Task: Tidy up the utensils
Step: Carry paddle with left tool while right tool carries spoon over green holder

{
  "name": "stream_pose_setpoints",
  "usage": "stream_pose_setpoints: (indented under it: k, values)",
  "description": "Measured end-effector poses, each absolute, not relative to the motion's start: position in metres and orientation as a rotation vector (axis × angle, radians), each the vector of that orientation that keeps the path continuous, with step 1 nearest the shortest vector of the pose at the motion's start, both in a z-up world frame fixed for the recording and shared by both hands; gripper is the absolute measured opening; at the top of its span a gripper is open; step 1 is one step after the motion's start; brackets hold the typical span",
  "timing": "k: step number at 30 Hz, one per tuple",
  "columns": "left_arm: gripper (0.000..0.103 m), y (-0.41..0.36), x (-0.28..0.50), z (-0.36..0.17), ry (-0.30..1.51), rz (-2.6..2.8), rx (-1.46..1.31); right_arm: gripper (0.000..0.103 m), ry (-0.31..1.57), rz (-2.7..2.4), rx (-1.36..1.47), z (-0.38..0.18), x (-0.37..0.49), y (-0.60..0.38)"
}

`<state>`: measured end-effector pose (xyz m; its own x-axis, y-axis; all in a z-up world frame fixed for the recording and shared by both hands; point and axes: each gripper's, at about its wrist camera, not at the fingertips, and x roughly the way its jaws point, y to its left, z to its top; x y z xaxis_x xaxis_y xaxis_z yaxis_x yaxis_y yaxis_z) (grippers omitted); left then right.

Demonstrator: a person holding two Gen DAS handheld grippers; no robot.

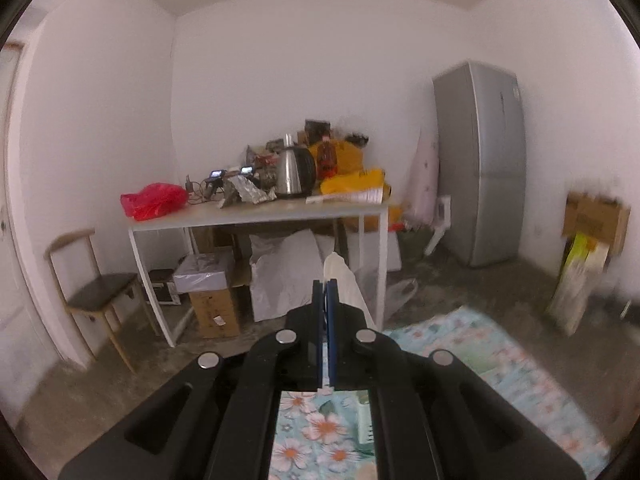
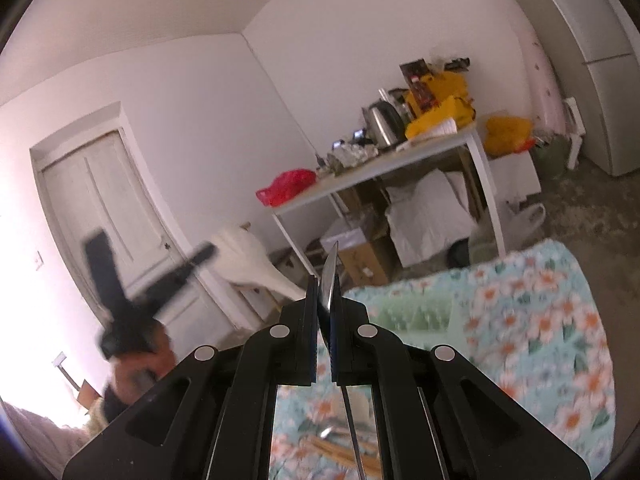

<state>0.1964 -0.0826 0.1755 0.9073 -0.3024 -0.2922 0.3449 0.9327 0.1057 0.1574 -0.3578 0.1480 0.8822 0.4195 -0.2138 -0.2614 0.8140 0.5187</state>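
In the left wrist view, the black two-finger left gripper [image 1: 325,286] is seen with its blue-edged jaws closed on a white, smooth, glossy utensil [image 1: 340,276] whose rounded end rises above the fingertips; its exact kind cannot be told. Below the gripper a floral cloth [image 1: 460,344] in pale blue with orange and white blossoms is spread, and a pale green ribbed plastic piece [image 1: 365,420] is glimpsed on it between the linkage arms. Further off, a white flat-topped table on thin metal legs [image 1: 256,216] is loaded with a crumpled red plastic bag [image 1: 154,200], a shiny steel kettle with a black handle [image 1: 294,174] and yellow bags [image 1: 352,178]. A wooden chair with a dark seat [image 1: 98,292] is placed to its left, a tall grey refrigerator [image 1: 482,160] to its right, and brown cardboard boxes [image 1: 214,306] are stacked beneath.

In the right wrist view, the black right gripper [image 2: 325,284] is shown clamped on a thin, flat metal utensil [image 2: 330,276]: a pointed, polished tip is held above the fingertips, and a slim straight shaft is seen running down between the arms. Wooden chopsticks [image 2: 336,450], blurred, are seen lying on the floral cloth below. To the left, the left gripper with the white utensil is visible, blurred, before a white panelled door [image 2: 108,208]. A pale green plastic rack [image 2: 416,312] with ribbed slots is seen on the cloth just beyond the fingertips.
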Motion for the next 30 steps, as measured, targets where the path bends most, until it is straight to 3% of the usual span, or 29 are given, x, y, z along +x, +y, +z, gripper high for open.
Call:
stream_pose_setpoints:
  k: [17,26,30]
  values:
    - [0.001,-0.142,0.235,0.097,0.327,-0.282,0.399,0.003,0.144,0.565,0.625,0.149,0.268,-0.396]
    - [0.005,-0.137,0.251,0.073,0.45,-0.313,0.318,0.003,0.237,0.567,0.657,0.102,0.313,-0.396]
    - [0.013,-0.134,0.253,0.069,0.477,-0.325,0.285,0.003,0.252,0.573,0.673,0.092,0.318,-0.396]
